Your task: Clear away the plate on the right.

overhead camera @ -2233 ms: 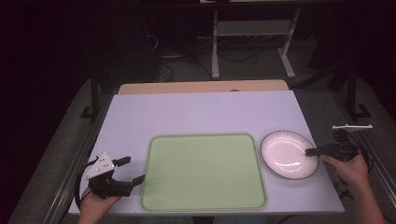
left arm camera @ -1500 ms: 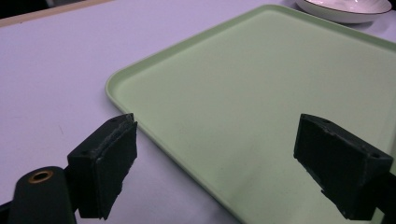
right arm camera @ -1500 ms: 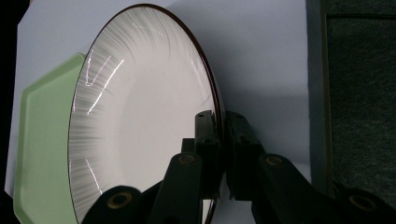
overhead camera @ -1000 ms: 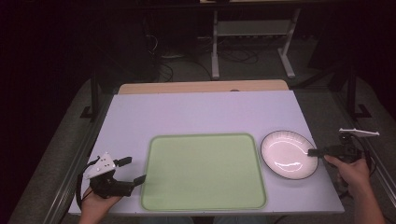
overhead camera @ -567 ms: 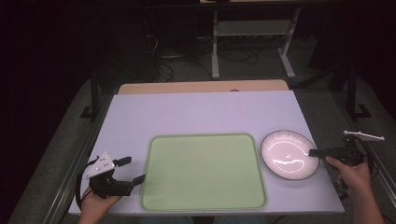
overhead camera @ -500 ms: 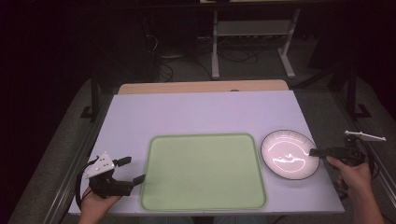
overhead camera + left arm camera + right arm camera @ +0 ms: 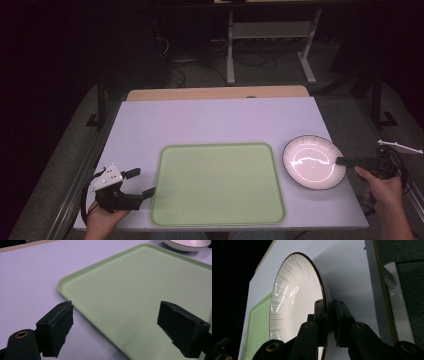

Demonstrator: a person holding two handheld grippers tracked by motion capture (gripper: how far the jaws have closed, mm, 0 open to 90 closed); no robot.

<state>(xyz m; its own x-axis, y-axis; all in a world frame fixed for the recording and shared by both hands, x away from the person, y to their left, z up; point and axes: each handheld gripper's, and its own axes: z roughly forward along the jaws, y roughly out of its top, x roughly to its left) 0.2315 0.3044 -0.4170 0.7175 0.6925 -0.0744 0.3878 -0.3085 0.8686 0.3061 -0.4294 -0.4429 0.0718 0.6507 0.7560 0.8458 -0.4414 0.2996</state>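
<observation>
My right gripper [image 7: 327, 322] has pulled the plate [image 7: 313, 161] a bit right, jaws pinched on its rim. I think it's lifting. My left gripper [image 7: 125, 330] waits wide open by the tray [image 7: 218, 183].

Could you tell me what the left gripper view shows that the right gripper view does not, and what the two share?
Left gripper view: the left tongs open, jaws wide apart, straddling the near corner and edge of the green tray, whose flat bare surface lies ahead.
Right gripper view: the right tongs shut on the rim of the plate, with the plate's ribbed, glossy inside seen close and the table's edge beside it.
Both: the tray, the plate and the pale table.
</observation>
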